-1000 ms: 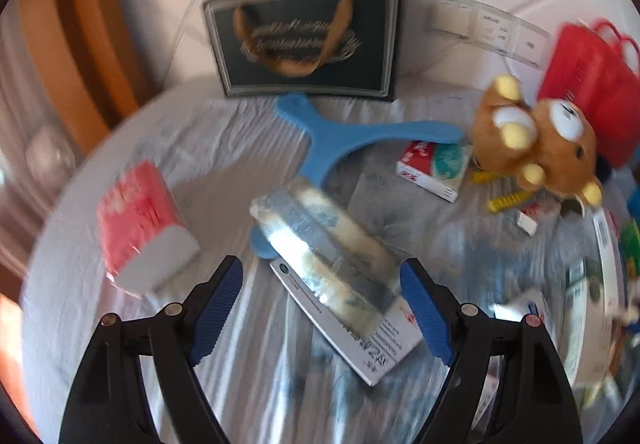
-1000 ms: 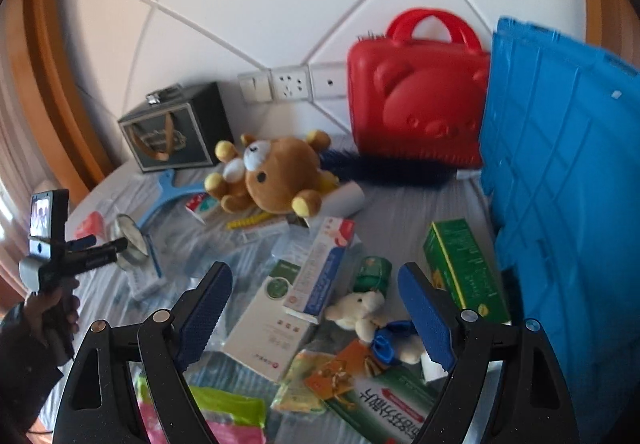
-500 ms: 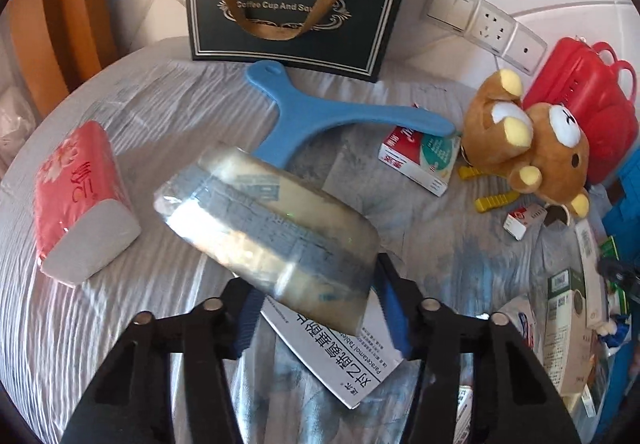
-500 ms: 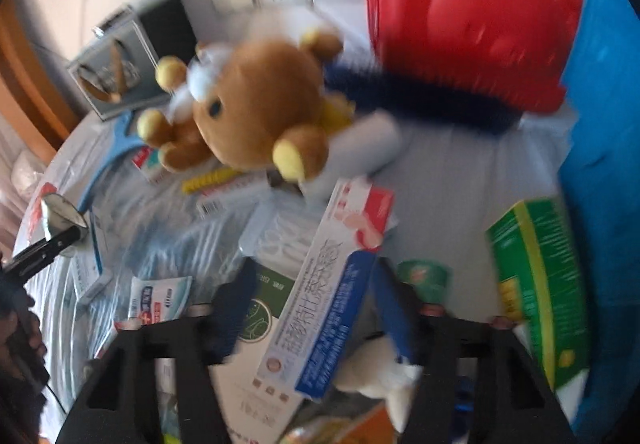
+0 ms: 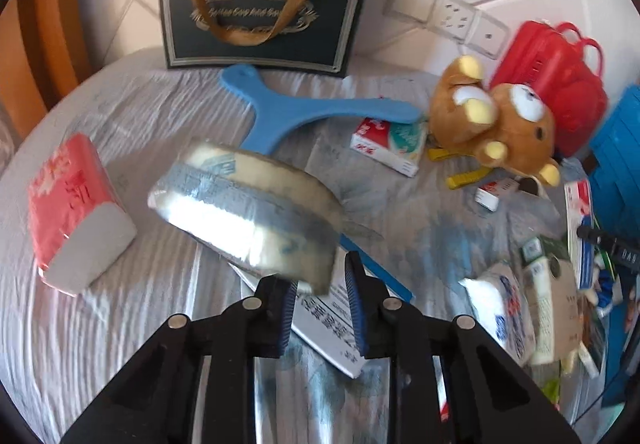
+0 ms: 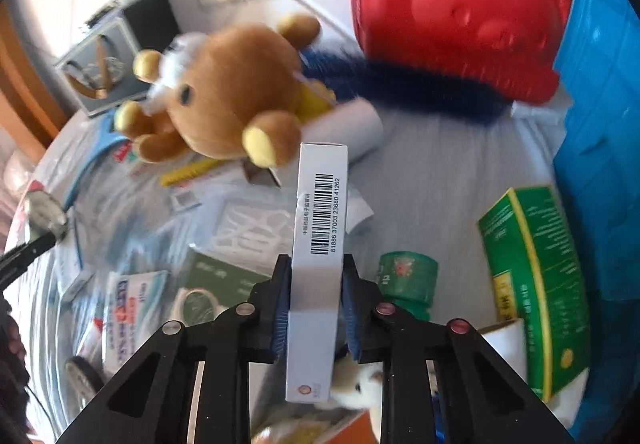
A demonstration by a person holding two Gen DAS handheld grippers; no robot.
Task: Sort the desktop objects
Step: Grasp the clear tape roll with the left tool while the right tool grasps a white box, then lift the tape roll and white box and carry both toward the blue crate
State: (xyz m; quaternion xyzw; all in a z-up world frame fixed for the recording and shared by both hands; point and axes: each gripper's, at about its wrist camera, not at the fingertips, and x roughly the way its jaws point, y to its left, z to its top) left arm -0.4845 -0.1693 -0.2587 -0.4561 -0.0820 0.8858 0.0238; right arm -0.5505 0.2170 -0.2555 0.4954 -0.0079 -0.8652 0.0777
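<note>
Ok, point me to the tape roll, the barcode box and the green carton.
tape roll (image 5: pixel 244 212): left wrist view, on its shiny outer band.
barcode box (image 6: pixel 318 228): right wrist view, on its barcode face.
green carton (image 6: pixel 536 268): right wrist view, on its top face.

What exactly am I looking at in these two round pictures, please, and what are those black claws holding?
No robot is involved: a person holds a two-finger gripper in each hand, and a fisheye camera on each looks forward along its fingers, hence the round, bent pictures.

In the left wrist view, the left gripper is closed on the near edge of a roll of clear tape, held above a table under a wrinkled grey cloth. On it lie a red tissue pack, a blue plastic tool, a brown teddy bear and a dark gift bag against the wall.

In the right wrist view, the right gripper clamps a long white box, barcode side up. Beyond it are the same bear, a red case, a green box and a blue crate.
</note>
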